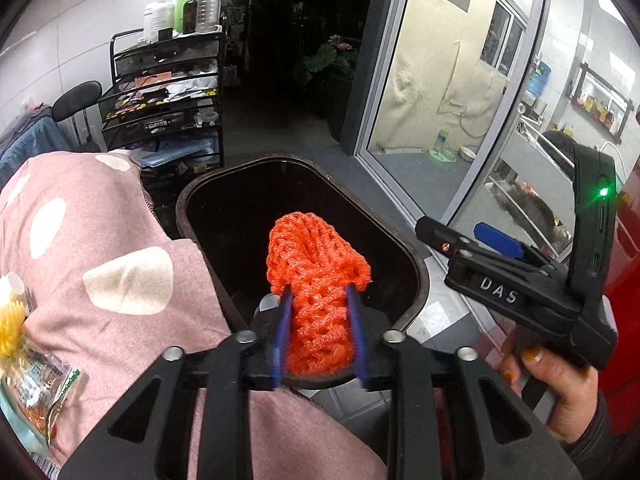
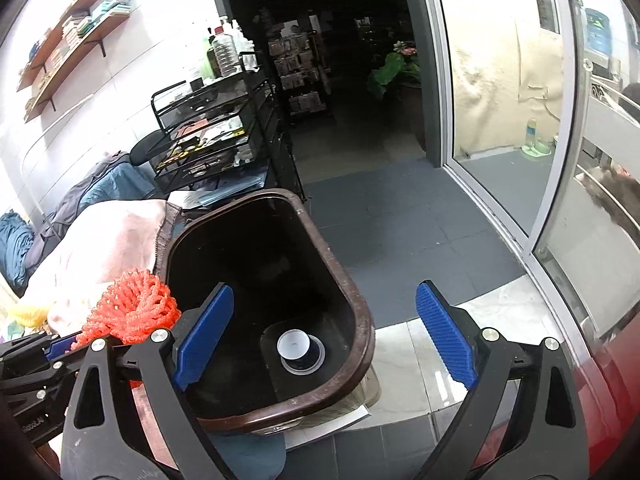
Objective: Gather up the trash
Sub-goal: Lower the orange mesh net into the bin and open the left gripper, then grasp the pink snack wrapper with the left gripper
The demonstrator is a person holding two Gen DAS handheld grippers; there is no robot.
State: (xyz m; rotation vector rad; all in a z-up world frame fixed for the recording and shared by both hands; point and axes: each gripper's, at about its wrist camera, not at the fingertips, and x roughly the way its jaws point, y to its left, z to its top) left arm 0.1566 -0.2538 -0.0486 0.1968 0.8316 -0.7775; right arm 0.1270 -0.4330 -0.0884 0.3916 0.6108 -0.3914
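Observation:
An orange foam net (image 1: 316, 280) sits between the blue pads of my left gripper (image 1: 319, 300), which is shut on it. The net hangs over the mouth of a dark brown trash bin (image 1: 416, 264). The right wrist view shows the same net (image 2: 132, 308) at the bin's left rim (image 2: 360, 320). A white cup (image 2: 294, 346) lies on the bin's floor. My right gripper (image 2: 324, 336) is open over the bin with nothing between its pads. From the left wrist view it (image 1: 460, 236) is at the right, in a person's hand (image 1: 560, 392).
A pink spotted cloth (image 1: 100, 240) lies left of the bin, with a snack wrapper (image 1: 36, 392) and a yellow item (image 1: 10, 328) on it. A black mesh cart (image 1: 160, 100) stands behind. A glass door (image 1: 440, 100) and a red surface (image 1: 624, 280) are at the right.

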